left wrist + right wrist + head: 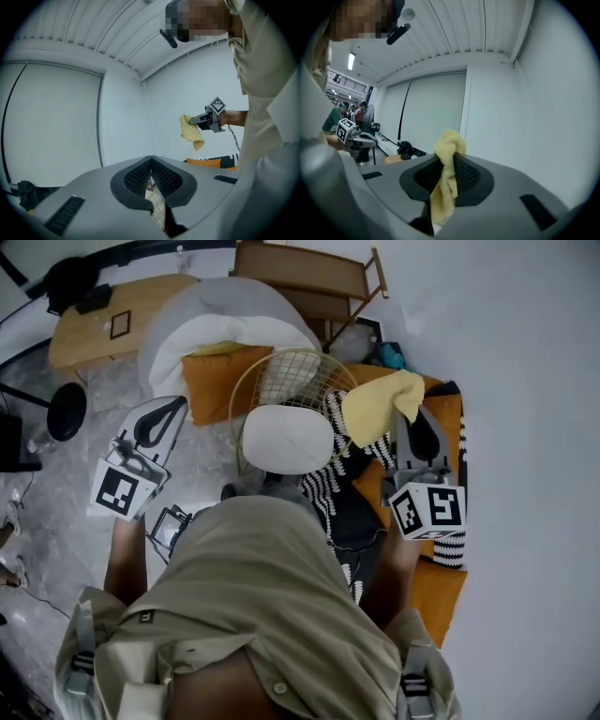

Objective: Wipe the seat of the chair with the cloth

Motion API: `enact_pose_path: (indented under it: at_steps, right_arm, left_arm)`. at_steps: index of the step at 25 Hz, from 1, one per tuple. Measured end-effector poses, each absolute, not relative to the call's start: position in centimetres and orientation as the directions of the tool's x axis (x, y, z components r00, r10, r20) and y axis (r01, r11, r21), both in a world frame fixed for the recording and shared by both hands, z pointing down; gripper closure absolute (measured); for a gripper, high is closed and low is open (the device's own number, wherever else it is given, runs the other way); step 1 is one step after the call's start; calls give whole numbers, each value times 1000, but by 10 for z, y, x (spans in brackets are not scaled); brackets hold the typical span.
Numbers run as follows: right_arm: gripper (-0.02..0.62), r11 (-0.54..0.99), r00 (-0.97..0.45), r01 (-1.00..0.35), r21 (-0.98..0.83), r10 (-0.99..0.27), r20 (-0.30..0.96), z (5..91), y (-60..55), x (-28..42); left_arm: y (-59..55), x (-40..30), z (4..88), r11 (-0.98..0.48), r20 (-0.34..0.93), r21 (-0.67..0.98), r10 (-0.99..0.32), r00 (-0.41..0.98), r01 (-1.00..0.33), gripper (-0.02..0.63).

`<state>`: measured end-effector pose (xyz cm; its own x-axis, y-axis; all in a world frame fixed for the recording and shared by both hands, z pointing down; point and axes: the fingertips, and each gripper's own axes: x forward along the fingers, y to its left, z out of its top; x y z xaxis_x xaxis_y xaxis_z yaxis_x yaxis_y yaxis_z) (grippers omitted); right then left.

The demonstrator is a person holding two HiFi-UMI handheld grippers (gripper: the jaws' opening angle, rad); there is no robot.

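Right claw [449,158]: closed on the yellow cloth [377,406]. A bunched fold is pinched between the jaws and the remainder hangs loose.

Cloth position: held in the air just right of the wire chair [281,371], not touching its white seat pad [286,439]. Below it, against the chair's right side, lies a black-and-white patterned throw [352,474].

Left claw [161,418]: jaws closed tip to tip, nothing between them. It is held clear to the left of the chair, near the orange cushion [217,381] beside the chair's back.
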<state>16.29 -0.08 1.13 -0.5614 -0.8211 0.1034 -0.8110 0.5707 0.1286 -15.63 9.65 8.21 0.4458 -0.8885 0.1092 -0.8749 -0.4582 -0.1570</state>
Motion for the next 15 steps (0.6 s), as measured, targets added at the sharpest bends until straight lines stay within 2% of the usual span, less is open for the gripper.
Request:
enact_pose_path:
  at_steps: [15]
  right_arm:
    - [522,568,-560,-816,105,-823,98,6,26,173]
  left_arm:
    - [114,-137,92,-511,135,-134,-858,495,-849,589]
